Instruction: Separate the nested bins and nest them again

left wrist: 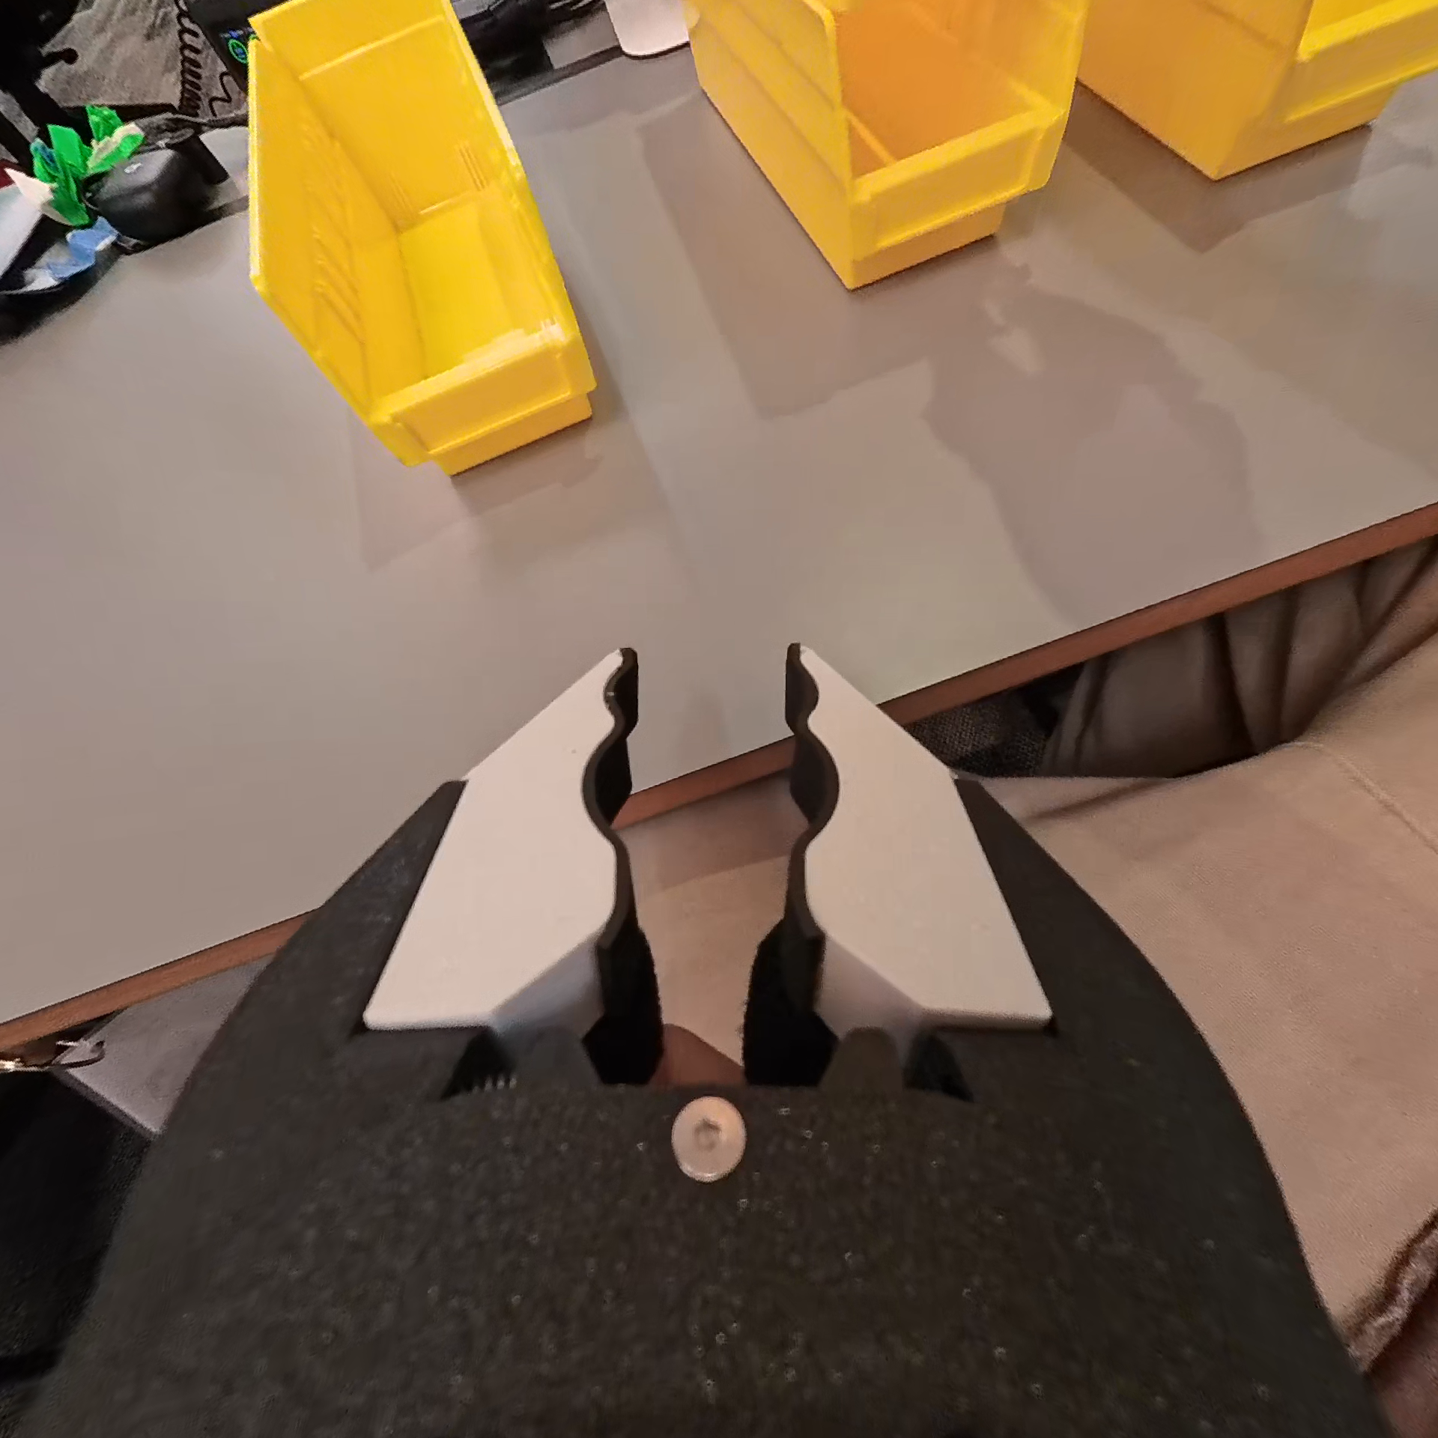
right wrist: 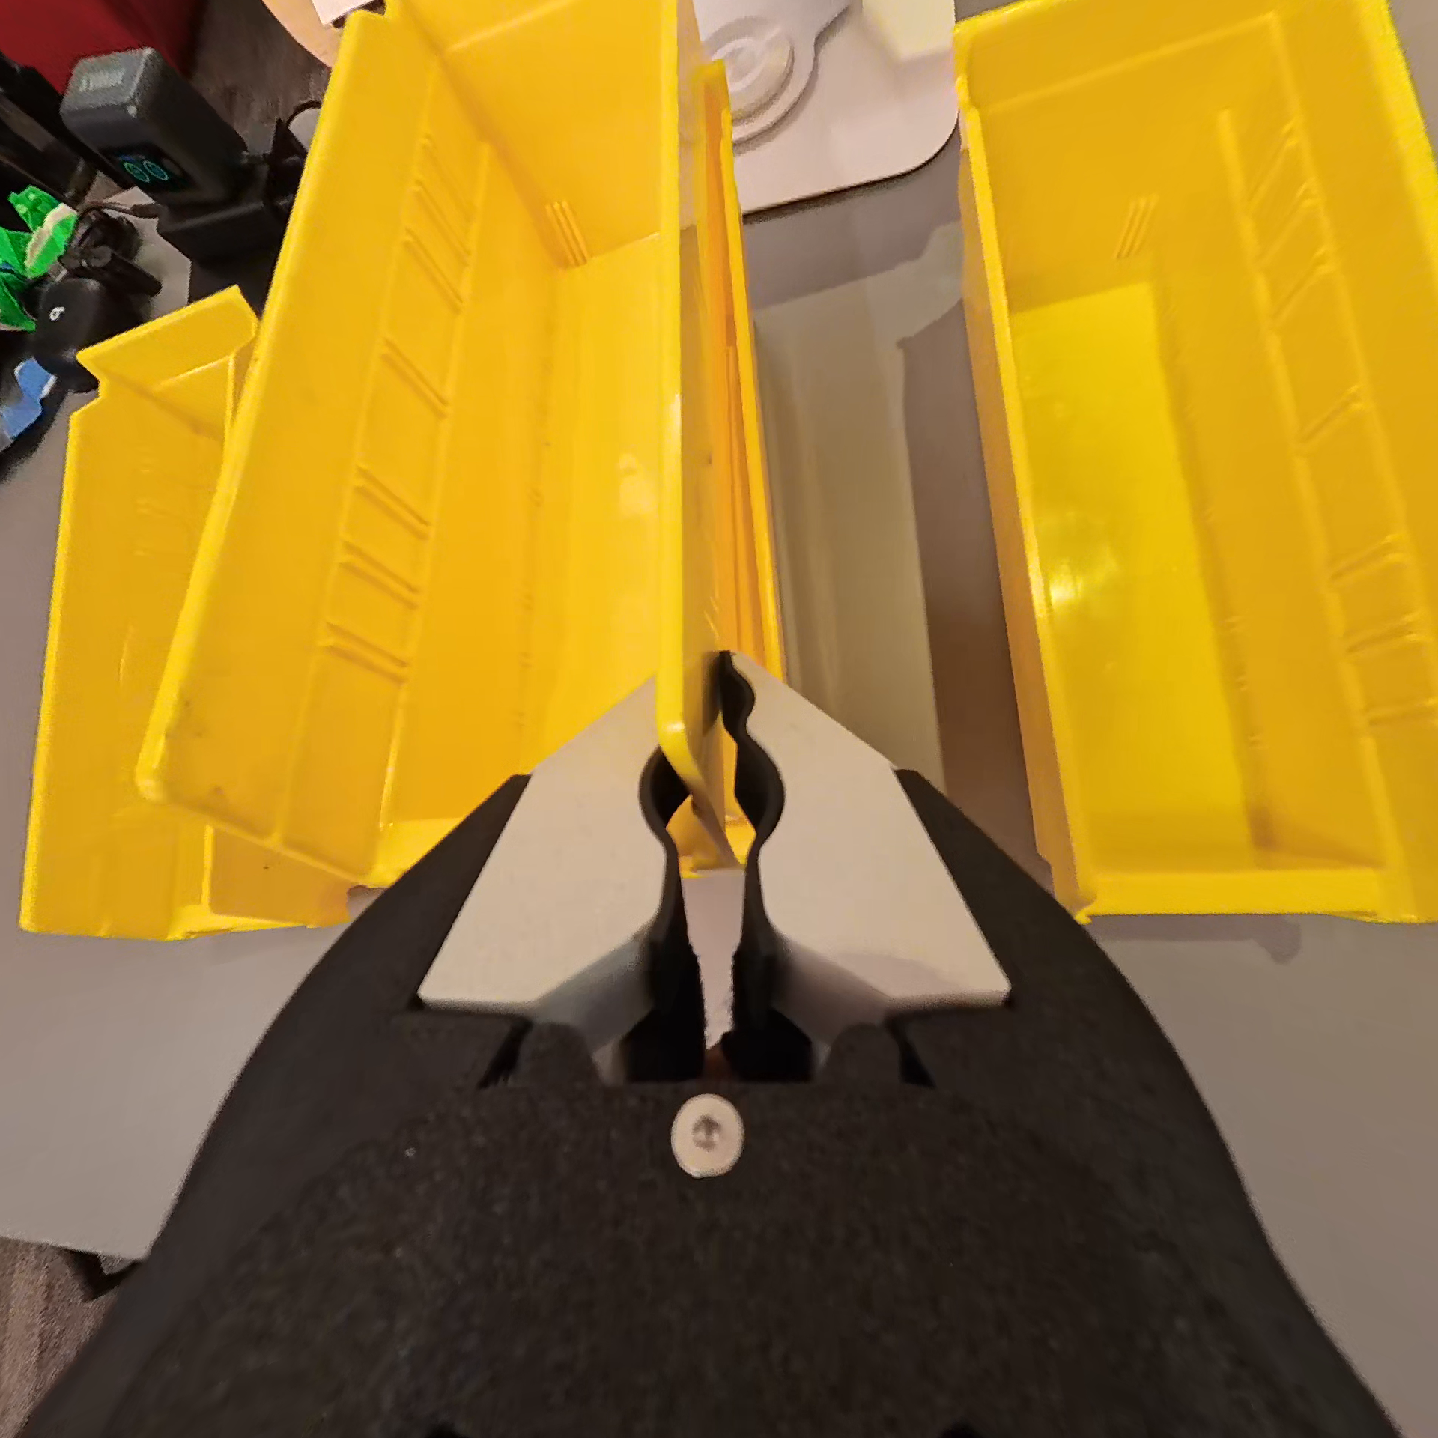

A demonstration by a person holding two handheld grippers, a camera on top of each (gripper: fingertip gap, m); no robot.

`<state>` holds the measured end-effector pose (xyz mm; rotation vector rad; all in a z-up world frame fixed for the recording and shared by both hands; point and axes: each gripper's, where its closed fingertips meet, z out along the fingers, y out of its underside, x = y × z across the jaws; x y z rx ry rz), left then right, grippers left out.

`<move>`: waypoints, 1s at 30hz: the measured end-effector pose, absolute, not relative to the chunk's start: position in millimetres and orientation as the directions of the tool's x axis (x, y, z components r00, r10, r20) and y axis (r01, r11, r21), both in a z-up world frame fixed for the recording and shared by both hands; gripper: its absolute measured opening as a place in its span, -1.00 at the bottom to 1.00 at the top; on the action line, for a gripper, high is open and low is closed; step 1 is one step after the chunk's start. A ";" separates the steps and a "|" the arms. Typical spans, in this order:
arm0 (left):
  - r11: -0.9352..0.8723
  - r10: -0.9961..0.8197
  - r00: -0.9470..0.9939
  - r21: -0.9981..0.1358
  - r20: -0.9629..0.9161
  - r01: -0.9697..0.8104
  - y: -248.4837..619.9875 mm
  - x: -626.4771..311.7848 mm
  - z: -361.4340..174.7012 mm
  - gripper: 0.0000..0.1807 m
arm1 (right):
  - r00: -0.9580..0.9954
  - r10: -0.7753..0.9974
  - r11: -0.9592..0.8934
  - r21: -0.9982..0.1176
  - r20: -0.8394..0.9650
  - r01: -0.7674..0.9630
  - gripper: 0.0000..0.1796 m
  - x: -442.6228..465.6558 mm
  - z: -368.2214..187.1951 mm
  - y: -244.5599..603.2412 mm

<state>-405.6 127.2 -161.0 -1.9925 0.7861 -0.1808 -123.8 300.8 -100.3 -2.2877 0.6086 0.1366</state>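
your right gripper [right wrist: 704,700] pinches the side wall of a yellow bin [right wrist: 436,467], its fingers pressed onto the near corner of that wall. the bin looks tilted and raised, though you cannot tell for sure whether it has left the grey tabletop [right wrist: 156,1089]. its long axis runs straight away from the fingers, almost in line with them. another bin [right wrist: 101,622] lies just beside it, low on the left, and a third bin [right wrist: 1206,506] sits apart on the right — that open one looks the likelier nest. your left gripper [left wrist: 712,661] hangs back at the tabletop's near edge, fingers spread and empty, well apart from every bin, so the right hand is the nearer one. to nest, keep the held bin's long axis parallel with the receiving bin.
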 end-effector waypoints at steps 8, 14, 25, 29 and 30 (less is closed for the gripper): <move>-0.340 -0.599 0.780 -0.823 -0.184 -0.455 126.6 -404.9 -161.2 -0.61 | 0.875 -0.403 -0.582 -0.663 -0.268 -0.471 -0.98 -126.1 -118.7 302.1; -0.346 -0.596 0.783 -0.824 -0.177 -0.449 127.7 -406.9 -161.3 -0.61 | 0.871 -0.405 -0.561 -0.677 -0.279 -0.477 -0.97 -125.5 -133.6 303.9; -0.346 -0.601 0.779 -0.822 -0.177 -0.453 126.6 -405.5 -162.0 -0.61 | 0.896 -0.360 -0.545 -0.721 -0.260 -0.428 -0.82 -129.1 -129.9 306.5; -0.348 -0.599 0.781 -0.822 -0.175 -0.451 127.0 -406.2 -162.0 -0.61 | 0.895 -0.352 -0.527 -0.732 -0.274 -0.431 -0.78 -130.1 -129.0 306.6; -0.349 -0.599 0.781 -0.822 -0.175 -0.451 127.2 -406.3 -162.1 -0.61 | 0.888 -0.354 -0.520 -0.728 -0.293 -0.447 -0.77 -130.6 -128.2 306.6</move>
